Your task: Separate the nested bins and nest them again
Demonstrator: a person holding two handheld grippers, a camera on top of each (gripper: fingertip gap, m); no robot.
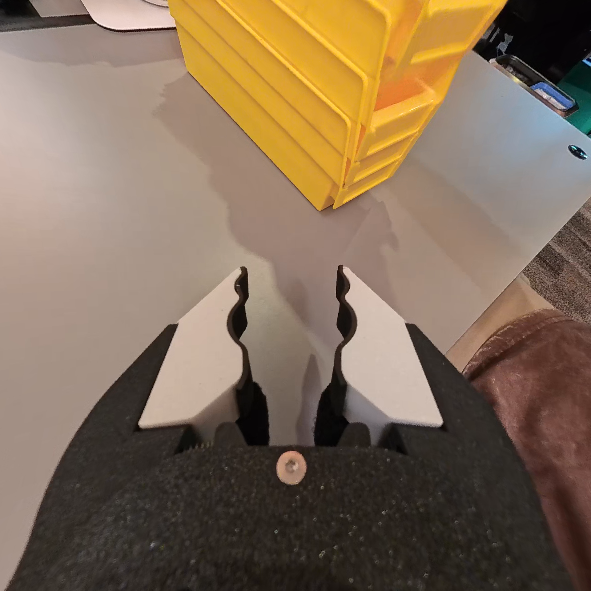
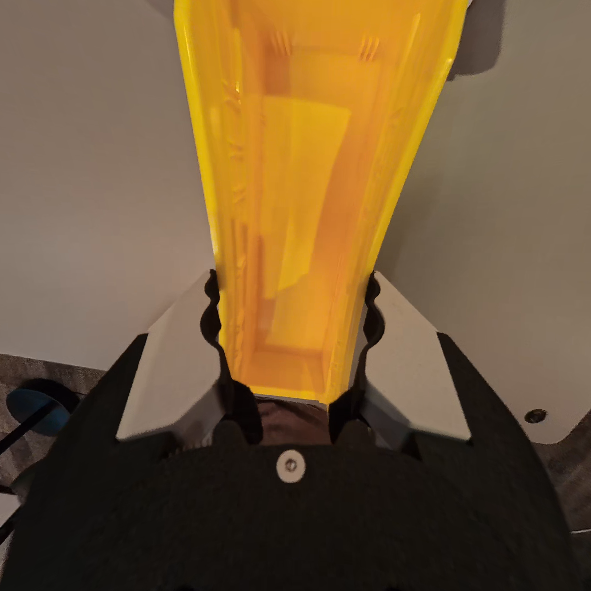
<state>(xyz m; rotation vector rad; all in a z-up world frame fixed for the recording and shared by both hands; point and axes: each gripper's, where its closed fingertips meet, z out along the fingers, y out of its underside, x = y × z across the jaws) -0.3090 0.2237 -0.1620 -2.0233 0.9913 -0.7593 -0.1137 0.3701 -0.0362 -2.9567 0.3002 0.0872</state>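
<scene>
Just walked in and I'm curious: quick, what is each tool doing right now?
Left tool: open, holding nothing, above the grey table short of the yellow bin stack.
Right tool: closed on a yellow bin.

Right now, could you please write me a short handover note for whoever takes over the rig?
Left gripper: open, empty, hovering over the grey table short of the stack of yellow bins.
Right gripper: jaws closed on the sides of a yellow bin, seen from above with its open top facing the camera.
Bins: at least three sit nested on the table; the held bin appears to be the blurred one at the top of the stack in the left view.
Done or left: I cannot tell whether this bin is coming off or going back on; confirm before moving.
</scene>
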